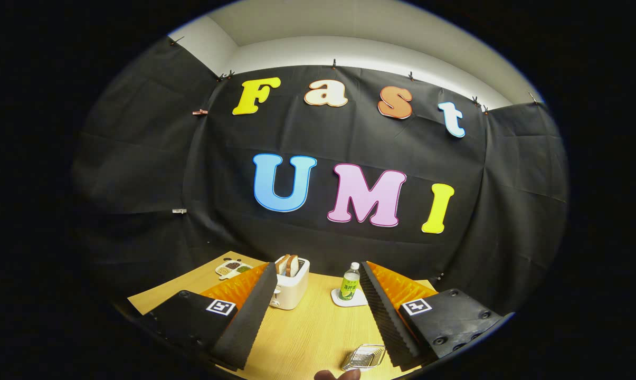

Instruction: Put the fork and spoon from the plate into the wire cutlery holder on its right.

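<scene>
From my feed, black cloth [349, 153] drapes the booth's back and both sides, clipped along its top edge. Above it, at twelve o'clock, I see a pale wall [360, 53] and ceiling, evenly lit. At six o'clock a light wooden table [318, 332] spreads out, its grain showing.

wooden table [312, 332] carrying a white toaster [290, 287], a bottle [350, 283] on its coaster [349, 300], a divided snack tray [232, 268], and the wire cutlery holder [364, 357] nearest.
</scene>
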`<state>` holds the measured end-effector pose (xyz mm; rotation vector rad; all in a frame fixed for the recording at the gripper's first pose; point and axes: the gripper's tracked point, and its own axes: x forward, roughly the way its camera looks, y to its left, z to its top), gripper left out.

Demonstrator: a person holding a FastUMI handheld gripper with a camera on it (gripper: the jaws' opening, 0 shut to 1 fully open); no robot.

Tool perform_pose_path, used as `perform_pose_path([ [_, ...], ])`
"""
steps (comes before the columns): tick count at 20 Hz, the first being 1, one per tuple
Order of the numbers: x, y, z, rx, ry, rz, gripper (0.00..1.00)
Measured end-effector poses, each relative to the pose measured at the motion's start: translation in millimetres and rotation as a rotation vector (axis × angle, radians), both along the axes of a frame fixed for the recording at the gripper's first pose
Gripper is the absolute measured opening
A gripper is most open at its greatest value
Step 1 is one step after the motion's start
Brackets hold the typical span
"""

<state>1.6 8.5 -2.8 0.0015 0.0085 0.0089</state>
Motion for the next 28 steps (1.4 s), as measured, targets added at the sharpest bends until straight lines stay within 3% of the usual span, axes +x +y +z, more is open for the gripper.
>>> perform_pose_path([
  [2, 2, 4, -1, 0.004, 0.006, 0.015, 0.98],
  [4, 4, 24, -11, 0.03, 0.056, 0.082, 0.98],
  [9, 6, 93, -59, 0.118, 0.318, 0.279, 0.98],
  [13, 2, 140, -123, 0.128, 0.587, 0.384, 0.99],
  [16, 7, 163, -185, 0.116, 0.825, 0.421, 0.97],
  [19, 10, 197, -223, 0.175, 0.971, 0.469, 0.89],
  [23, 18, 234, -284, 0.225, 1.156, 0.459, 0.87],
  [24, 19, 246, -299, 0.24, 1.195, 0.458, 0.8],
  [28, 24, 274, -343, 0.229, 1.304, 0.437, 0.7],
])
